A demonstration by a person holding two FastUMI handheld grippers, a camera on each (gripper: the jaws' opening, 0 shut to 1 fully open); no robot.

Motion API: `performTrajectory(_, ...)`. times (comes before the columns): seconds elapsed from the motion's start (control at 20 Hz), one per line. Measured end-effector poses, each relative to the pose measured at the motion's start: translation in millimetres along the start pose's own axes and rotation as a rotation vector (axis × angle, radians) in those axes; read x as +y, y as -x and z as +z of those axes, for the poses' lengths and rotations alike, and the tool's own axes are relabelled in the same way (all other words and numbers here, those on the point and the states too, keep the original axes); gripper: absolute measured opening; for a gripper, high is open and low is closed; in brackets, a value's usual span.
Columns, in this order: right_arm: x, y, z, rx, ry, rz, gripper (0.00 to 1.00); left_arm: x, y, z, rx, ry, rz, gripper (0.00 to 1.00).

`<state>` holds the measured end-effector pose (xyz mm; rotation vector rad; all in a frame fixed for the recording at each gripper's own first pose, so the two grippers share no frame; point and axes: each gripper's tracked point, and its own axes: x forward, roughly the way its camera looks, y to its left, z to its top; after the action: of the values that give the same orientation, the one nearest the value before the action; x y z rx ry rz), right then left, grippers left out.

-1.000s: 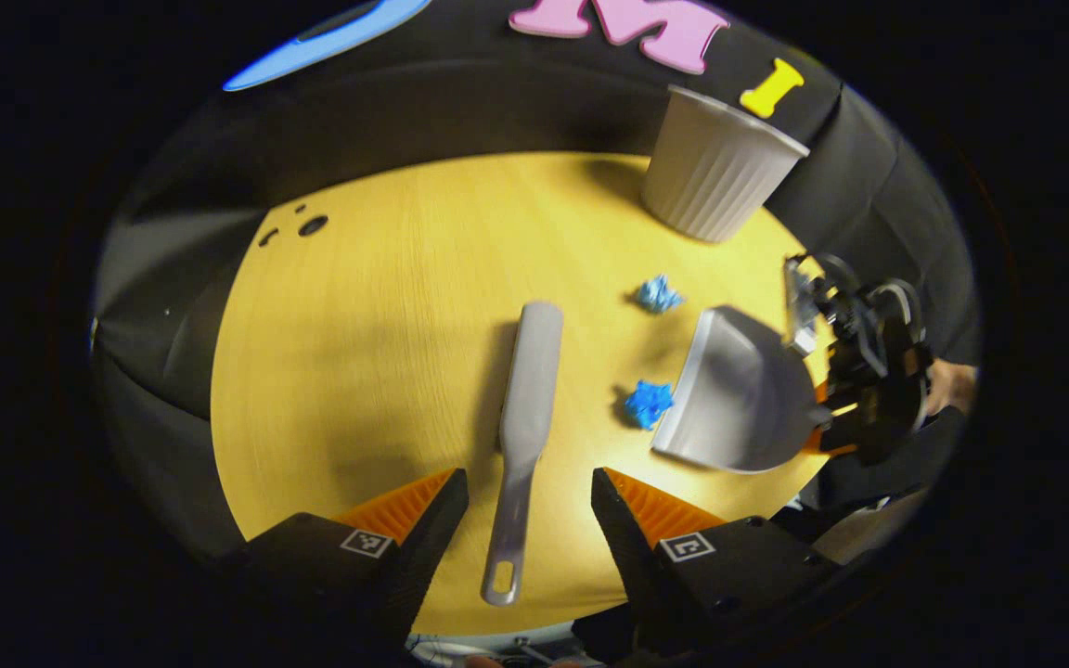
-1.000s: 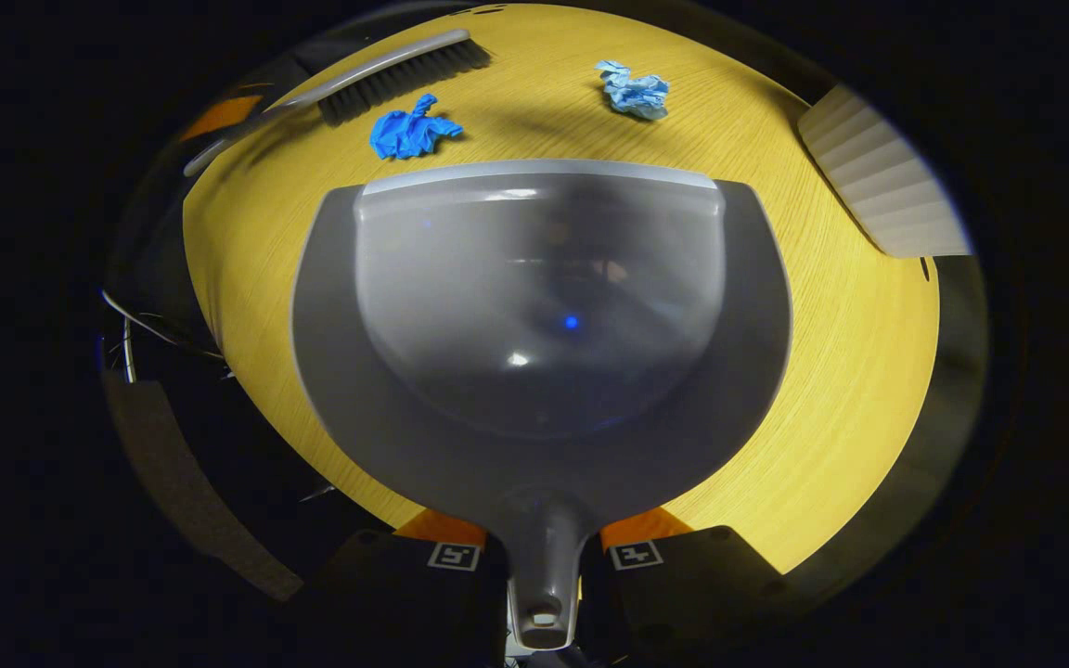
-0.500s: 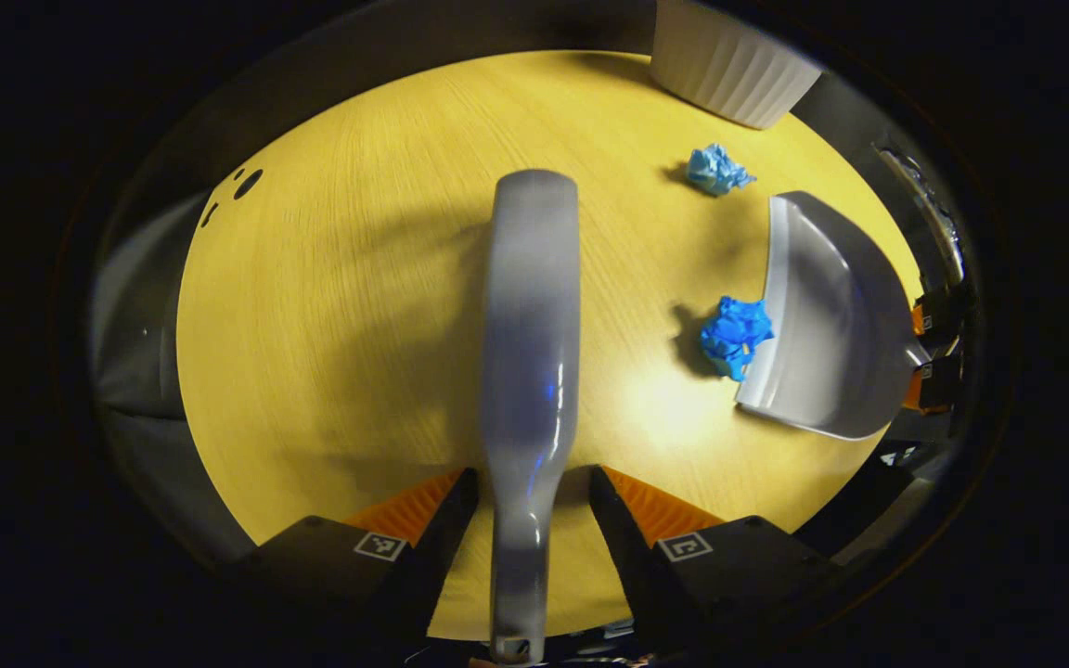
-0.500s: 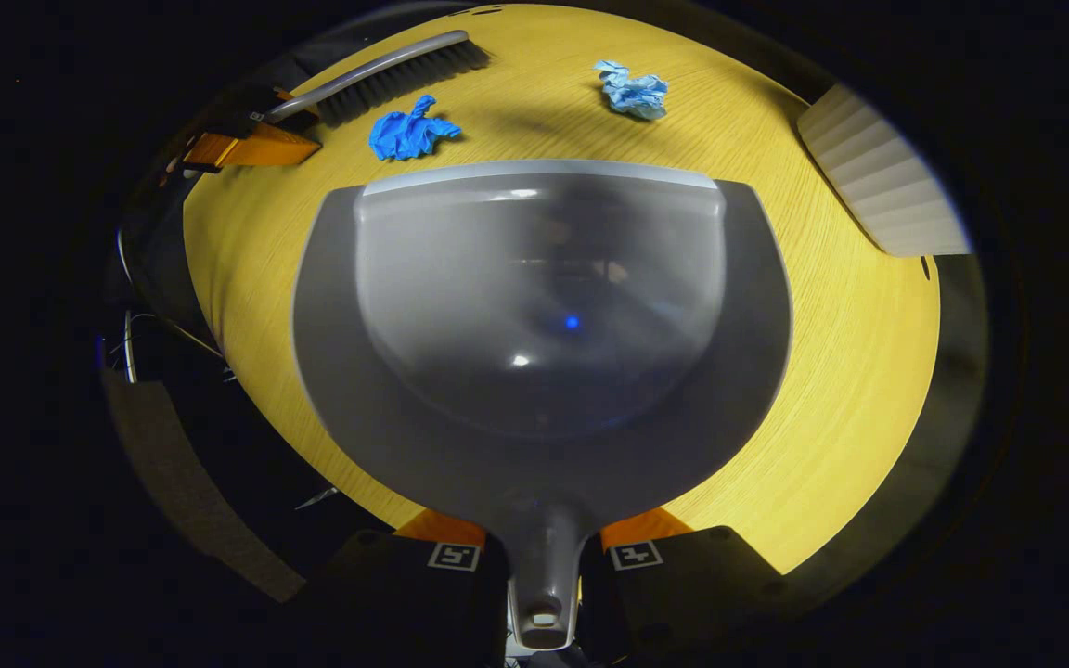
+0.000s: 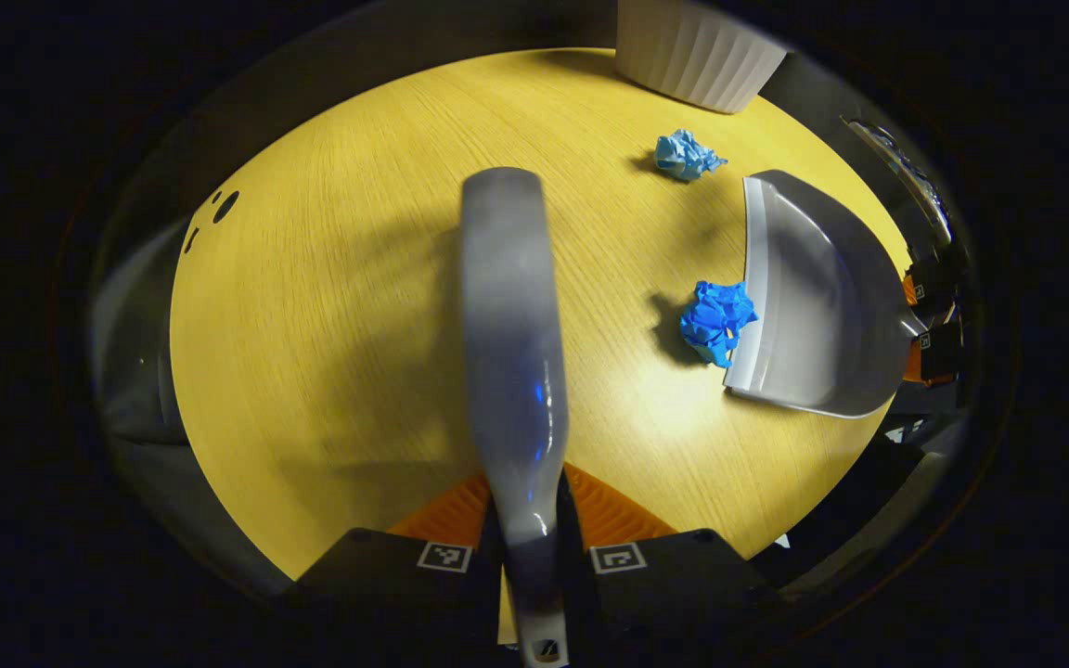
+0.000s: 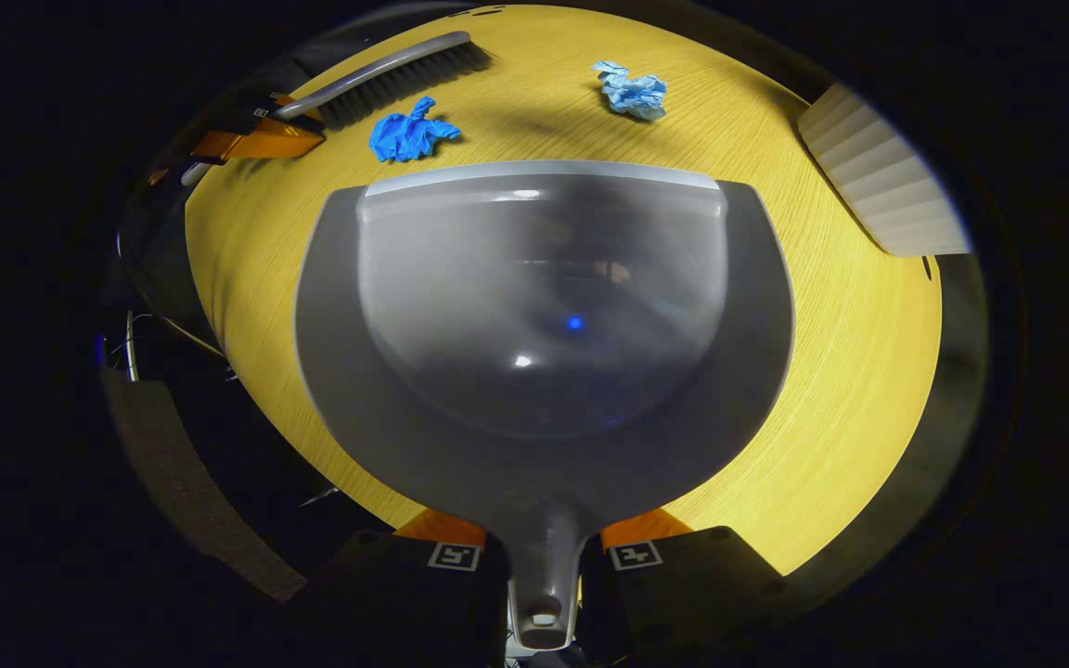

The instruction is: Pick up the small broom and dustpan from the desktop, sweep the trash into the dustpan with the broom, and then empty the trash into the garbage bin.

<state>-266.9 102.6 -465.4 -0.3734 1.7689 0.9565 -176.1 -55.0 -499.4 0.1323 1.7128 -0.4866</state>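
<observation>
On the yellow surface [image 5: 330,306], the left claw [image 5: 527,547] squeezes the broom [image 5: 508,306]; the right claw [image 6: 544,557] grips the dustpan [image 6: 544,306]. Sweep the dark blue scrap [image 5: 715,320] sideways into the pan, gently.

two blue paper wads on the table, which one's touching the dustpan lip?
The darker blue wad: it sits against the dustpan lip in the left gripper view. The paler wad lies apart, nearer the white bin.

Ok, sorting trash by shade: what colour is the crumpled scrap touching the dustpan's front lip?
Deep blue scrap, at the grey dustpan lip; the left gripper view shows it best.
</observation>
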Motion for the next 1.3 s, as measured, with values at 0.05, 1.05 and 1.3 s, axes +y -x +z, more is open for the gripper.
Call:
performTrajectory(0.05, 1, 0, -1, 0.000, -0.001, 0.001, 0.35, 1, 1, -1, -0.007, -0.005, -0.002, 0.31)
performTrajectory(1.05, 1, 6, 16, 0.031, 0.015, 0.029, 0.35, -75, -15, 103, -0.027, -0.204, -0.093, 0.24)
performTrajectory(1.3, 12, 13, 30, 0.025, 0.028, 0.033, 0.35, -122, -8, 96, -0.028, -0.232, -0.195, 0.24)
